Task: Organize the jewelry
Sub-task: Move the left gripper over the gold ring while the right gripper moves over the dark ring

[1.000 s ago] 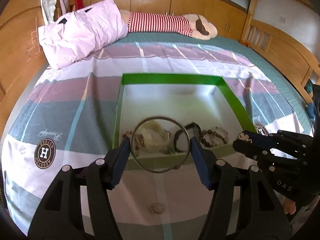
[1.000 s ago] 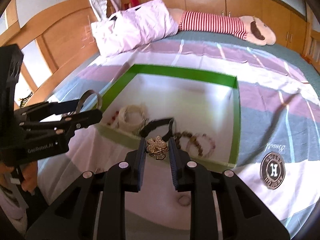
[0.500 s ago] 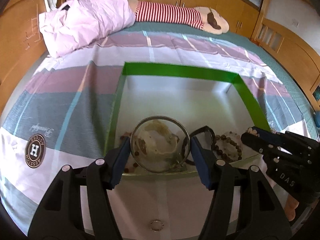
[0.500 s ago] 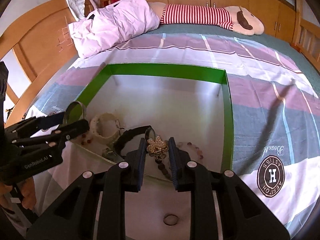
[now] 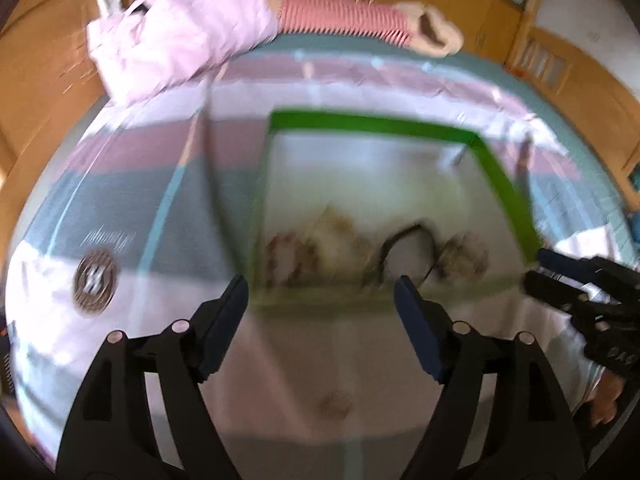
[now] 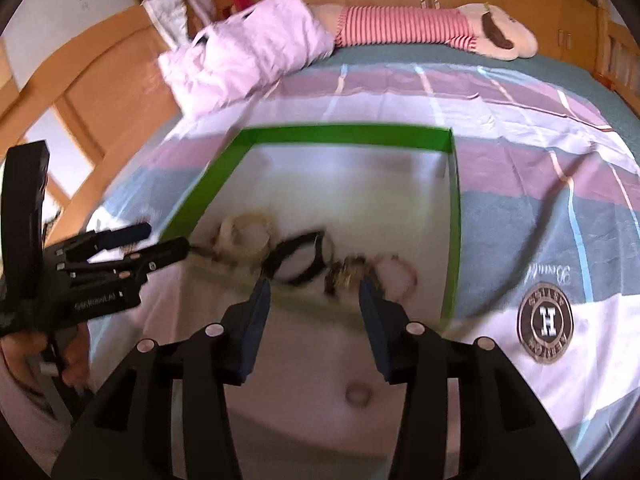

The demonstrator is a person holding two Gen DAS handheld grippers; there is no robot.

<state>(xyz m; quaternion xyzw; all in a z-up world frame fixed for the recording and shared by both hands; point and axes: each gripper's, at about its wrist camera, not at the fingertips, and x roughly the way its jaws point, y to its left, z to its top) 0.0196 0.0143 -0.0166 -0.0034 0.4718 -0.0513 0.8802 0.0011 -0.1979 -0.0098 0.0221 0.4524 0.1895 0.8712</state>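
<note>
Left gripper (image 5: 322,298): tilted steeply downward, blue-padded fingers (image 5: 224,320) spread wide, jaws just been opening, nothing between them. Right gripper (image 6: 314,294): also angled downward, fingers (image 6: 256,320) parted moderately, jaws just been opening, nothing gripped between pads. Both views motion-blurred. Each gripper visible at edge of other's view, side by side, near each other. Person's hand (image 6: 24,354) wraps left gripper's handle.

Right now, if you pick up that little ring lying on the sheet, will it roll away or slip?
The ring looks small and round, so nudged onto its edge it might roll, though the soft sheet would probably stop it. It lies flat, so the pads may slip off it. It is blurred, so I can't tell more. It is probably very light.
</note>
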